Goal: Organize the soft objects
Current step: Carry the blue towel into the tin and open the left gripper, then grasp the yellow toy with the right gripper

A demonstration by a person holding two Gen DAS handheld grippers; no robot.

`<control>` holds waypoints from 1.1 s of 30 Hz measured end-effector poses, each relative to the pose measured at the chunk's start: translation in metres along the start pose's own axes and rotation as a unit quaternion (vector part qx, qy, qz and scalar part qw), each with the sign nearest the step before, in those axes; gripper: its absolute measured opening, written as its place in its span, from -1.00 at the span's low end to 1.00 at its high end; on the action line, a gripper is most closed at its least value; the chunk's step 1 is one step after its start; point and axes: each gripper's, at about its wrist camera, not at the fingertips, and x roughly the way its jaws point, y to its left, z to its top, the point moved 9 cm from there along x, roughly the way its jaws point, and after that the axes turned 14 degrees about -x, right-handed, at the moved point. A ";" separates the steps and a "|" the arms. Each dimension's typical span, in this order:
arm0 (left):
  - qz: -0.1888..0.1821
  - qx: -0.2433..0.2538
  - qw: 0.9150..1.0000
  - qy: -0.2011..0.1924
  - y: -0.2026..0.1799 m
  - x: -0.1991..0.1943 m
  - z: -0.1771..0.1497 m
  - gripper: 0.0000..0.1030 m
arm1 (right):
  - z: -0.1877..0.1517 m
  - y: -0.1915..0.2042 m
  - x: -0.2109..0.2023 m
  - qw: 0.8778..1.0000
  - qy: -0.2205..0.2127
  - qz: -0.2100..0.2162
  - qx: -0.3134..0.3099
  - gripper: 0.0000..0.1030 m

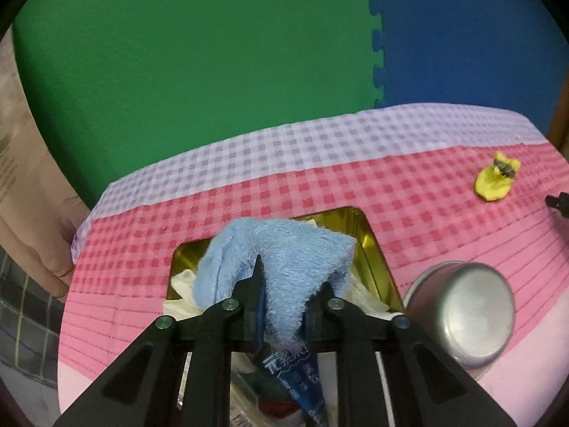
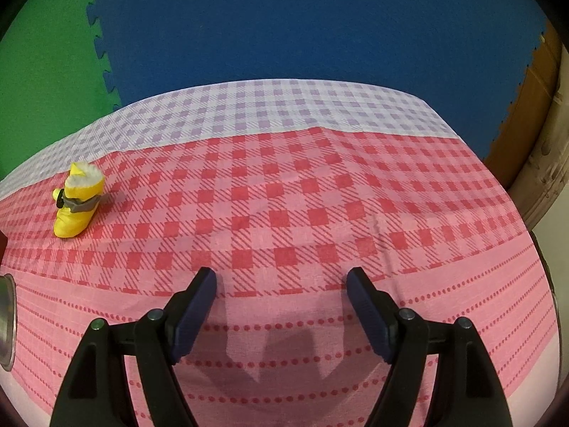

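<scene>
The left gripper pinches a fluffy light blue terry towel between its two black fingers, and the cloth bulges out above and in front of the fingertips. No earlier frame is at hand, so only the grip itself can be told: the pads press on the towel. Directly below and ahead of this gripper stands an open gold metal box with shiny inner walls, in which white soft cloths lie; the towel hangs over the opening. To the right of the gripper, a round silver metal tin lies tilted on the pink and red checked tablecloth. Far to the right and ahead sits a small yellow padded bootie with a grey strap. The right gripper has its jaws spread wide with nothing between them, above bare tablecloth; the yellow bootie stands well apart, ahead and to its left.
</scene>
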 end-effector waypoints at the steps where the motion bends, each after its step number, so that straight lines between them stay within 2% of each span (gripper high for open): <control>1: -0.004 -0.004 1.000 0.005 -0.001 0.003 -0.004 -0.60 | 0.000 0.000 0.000 1.000 0.000 0.000 0.000 0.52; 3: 0.001 -0.001 1.000 0.001 -0.003 0.004 -0.007 -0.46 | 0.000 0.000 0.000 1.000 0.000 0.000 0.000 0.52; 5: 0.033 0.012 0.999 -0.017 -0.002 -0.002 -0.009 0.04 | 0.000 0.000 0.000 1.000 0.000 0.000 0.000 0.52; 7: 0.057 0.018 0.997 -0.045 -0.002 -0.018 -0.006 0.21 | 0.000 0.000 0.000 1.000 0.000 0.000 0.000 0.52; 9: 0.063 0.012 0.995 -0.072 -0.002 -0.040 -0.004 0.41 | 0.000 0.000 0.000 1.000 0.000 0.000 0.000 0.52; 11: 0.066 -0.010 0.993 -0.095 0.001 -0.066 -0.003 0.62 | 0.000 -0.001 0.000 1.000 0.000 0.000 0.000 0.52; 13: 0.046 -0.064 0.990 -0.119 0.007 -0.099 -0.008 0.70 | 0.000 -0.001 0.000 1.000 0.000 0.000 0.000 0.52; 16: 0.022 -0.135 0.980 -0.146 0.016 -0.139 -0.028 0.99 | -0.001 -0.001 -0.001 1.000 0.000 0.000 0.000 0.52; 18: 0.004 -0.176 0.971 -0.159 0.021 -0.160 -0.054 0.99 | 0.000 0.001 -0.002 1.000 -0.003 0.005 0.004 0.52; 19: -0.005 -0.184 0.970 -0.156 0.020 -0.165 -0.066 0.99 | 0.001 0.004 -0.004 1.000 -0.003 0.019 0.010 0.52; 22: 0.003 -0.191 0.971 -0.144 0.020 -0.173 -0.103 0.99 | 0.012 0.037 -0.014 0.996 -0.003 0.090 0.021 0.52; 26: -0.014 -0.219 0.970 -0.099 0.026 -0.162 -0.143 0.99 | 0.043 0.093 -0.022 0.989 -0.010 0.150 0.009 0.52; 30: -0.021 -0.265 0.960 -0.083 0.044 -0.152 -0.153 0.99 | 0.067 0.124 -0.001 0.992 0.005 0.129 -0.002 0.52; 33: -0.045 -0.309 0.946 -0.085 0.059 -0.149 -0.157 0.99 | 0.074 0.126 0.017 0.993 0.021 0.114 0.025 0.52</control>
